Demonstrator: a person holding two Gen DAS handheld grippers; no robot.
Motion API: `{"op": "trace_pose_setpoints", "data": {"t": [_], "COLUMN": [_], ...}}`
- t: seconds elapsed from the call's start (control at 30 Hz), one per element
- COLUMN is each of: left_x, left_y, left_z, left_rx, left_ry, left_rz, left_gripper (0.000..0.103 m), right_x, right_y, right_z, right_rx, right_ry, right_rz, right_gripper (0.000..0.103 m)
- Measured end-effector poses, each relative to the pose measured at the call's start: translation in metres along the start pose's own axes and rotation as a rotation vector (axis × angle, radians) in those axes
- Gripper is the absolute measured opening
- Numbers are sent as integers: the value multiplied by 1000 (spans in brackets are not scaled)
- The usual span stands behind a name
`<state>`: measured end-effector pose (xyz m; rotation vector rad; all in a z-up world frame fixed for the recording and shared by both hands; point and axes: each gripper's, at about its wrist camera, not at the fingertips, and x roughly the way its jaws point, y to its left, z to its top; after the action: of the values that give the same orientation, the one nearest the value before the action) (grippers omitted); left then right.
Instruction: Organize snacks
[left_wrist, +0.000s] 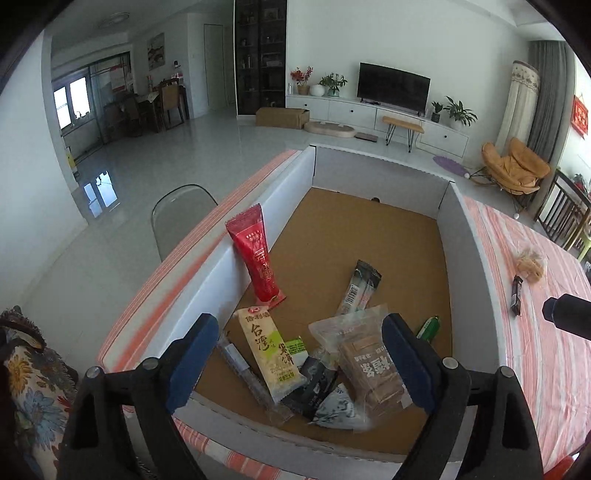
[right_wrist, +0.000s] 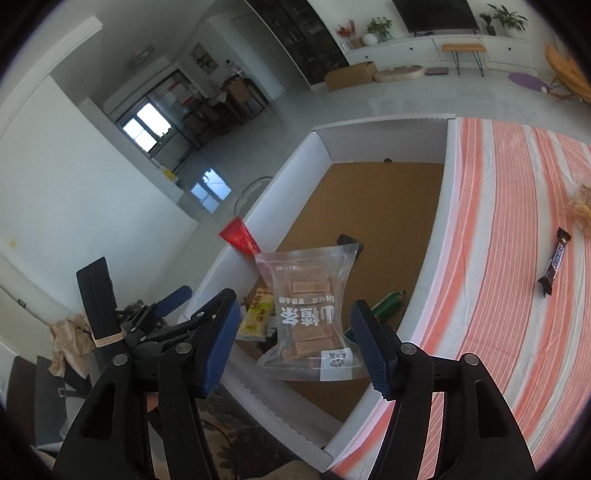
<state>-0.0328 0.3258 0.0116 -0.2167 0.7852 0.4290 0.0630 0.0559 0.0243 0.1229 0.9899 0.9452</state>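
Right wrist: wafer bag (right_wrist: 308, 314) long axis away from cam, both tongs apart

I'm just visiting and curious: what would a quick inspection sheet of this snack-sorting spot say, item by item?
Surface: table under an orange-striped cloth.
Job's things: white-walled box with a brown floor, holding a red packet leaning on its wall, a yellow packet, a clear biscuit bag, a green item and dark sachets. Outside on the cloth: chocolate bar and a clear bag of pastry.
Clutter: nothing seen.
Grippers: left gripper open above the box; right gripper open, nothing gripped.
Cables: nothing seen.
Surroundings: living room with television, plants, grey chair.
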Motion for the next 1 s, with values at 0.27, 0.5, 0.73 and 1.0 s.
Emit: {"op": "trace_pose_setpoints", "data": {"t": [0.27, 0.5, 0.73, 1.0], "left_x": [-35, -28, 40, 20], "left_y": [-115, -265, -344, -331], "left_z": [-15, -68, -109, -91], "left_rx": [206, 455, 539, 547], "left_ry": [-2, 120, 173, 75], "left_rz": [-272, -534, -340, -280], "left_gripper": [96, 103, 102, 102], "right_x": [-58, -108, -125, -112], "right_y": [-125, -253, -266, -270], "right_z": [-58, -127, -151, -152], "right_rx": [68, 314, 342, 312], "right_ry": [-123, -130, -199, -184], "right_rz": [-512, -844, -890, -885], "right_gripper": [74, 74, 74, 74]}}
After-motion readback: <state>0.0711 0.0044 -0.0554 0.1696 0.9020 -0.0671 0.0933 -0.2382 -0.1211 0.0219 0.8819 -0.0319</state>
